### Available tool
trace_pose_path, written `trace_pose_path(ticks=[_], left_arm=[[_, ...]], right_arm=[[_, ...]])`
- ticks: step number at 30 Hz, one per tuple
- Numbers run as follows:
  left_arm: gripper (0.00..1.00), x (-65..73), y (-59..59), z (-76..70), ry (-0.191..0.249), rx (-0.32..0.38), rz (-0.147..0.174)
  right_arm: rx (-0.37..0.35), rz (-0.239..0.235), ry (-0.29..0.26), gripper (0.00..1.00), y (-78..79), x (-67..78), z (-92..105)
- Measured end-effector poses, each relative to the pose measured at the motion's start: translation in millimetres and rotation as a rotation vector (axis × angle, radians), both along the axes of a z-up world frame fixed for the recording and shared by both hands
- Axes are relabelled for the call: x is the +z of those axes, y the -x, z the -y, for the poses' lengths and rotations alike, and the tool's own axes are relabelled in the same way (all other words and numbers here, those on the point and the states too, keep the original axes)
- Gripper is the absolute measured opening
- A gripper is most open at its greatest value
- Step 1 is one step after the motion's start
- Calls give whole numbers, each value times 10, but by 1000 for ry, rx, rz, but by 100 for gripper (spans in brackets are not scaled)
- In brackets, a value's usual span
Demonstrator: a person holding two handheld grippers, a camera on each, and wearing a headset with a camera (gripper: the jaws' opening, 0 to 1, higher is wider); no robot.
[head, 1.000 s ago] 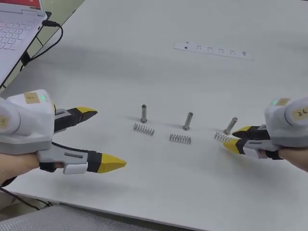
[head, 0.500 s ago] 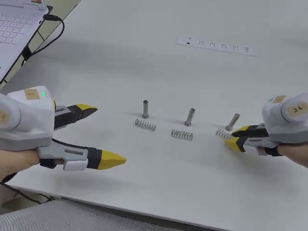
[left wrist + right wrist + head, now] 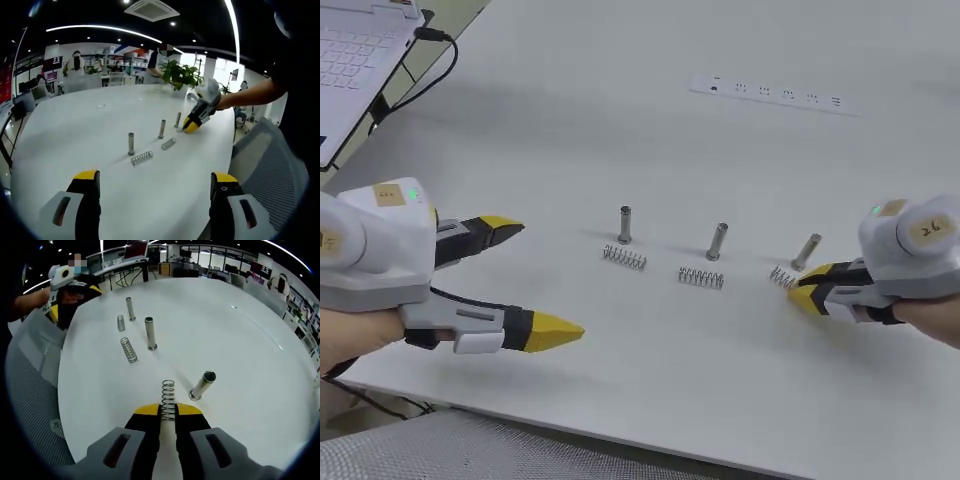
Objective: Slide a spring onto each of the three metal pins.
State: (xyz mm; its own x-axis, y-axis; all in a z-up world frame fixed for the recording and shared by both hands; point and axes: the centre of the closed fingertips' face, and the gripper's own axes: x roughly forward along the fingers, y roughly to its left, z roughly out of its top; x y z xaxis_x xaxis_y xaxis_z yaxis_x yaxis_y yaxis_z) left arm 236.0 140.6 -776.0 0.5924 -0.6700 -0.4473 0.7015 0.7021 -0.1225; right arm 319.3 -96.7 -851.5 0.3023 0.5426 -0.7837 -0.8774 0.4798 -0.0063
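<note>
Pinches end of rightmost spring [image 3: 168,392] in narrowed fingers of right gripper [image 3: 168,412], close beside its pin [image 3: 202,385] for threading; holds left gripper [image 3: 155,176] wide, empty.

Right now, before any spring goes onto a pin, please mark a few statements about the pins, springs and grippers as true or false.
1. The left spring, middle spring and right spring all lie on the table. True.
2. The left gripper is shut. False: its jaws stand wide open, holding nothing.
3. The right gripper pinches the right spring's near end. True.
4. The middle pin lies flat. False: it stands upright.
5. The laptop sits beside the right gripper. False: it is at the far left.
</note>
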Motion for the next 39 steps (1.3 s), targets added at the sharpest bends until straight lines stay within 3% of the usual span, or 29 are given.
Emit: trace_pose_path(ticks=[7, 20, 32, 39], left_arm=[[88, -7, 15, 28, 0, -8, -3], [87, 105, 12, 198, 8, -52, 21], [85, 183, -46, 413, 16, -125, 41], [82, 210, -36, 629, 29, -181, 45]], right_arm=[[18, 13, 13, 8, 22, -4, -11], [58, 39, -36, 8, 131, 309, -65], [206, 81, -76, 8, 315, 637, -283], [303, 92, -56, 8, 456, 659, -387]])
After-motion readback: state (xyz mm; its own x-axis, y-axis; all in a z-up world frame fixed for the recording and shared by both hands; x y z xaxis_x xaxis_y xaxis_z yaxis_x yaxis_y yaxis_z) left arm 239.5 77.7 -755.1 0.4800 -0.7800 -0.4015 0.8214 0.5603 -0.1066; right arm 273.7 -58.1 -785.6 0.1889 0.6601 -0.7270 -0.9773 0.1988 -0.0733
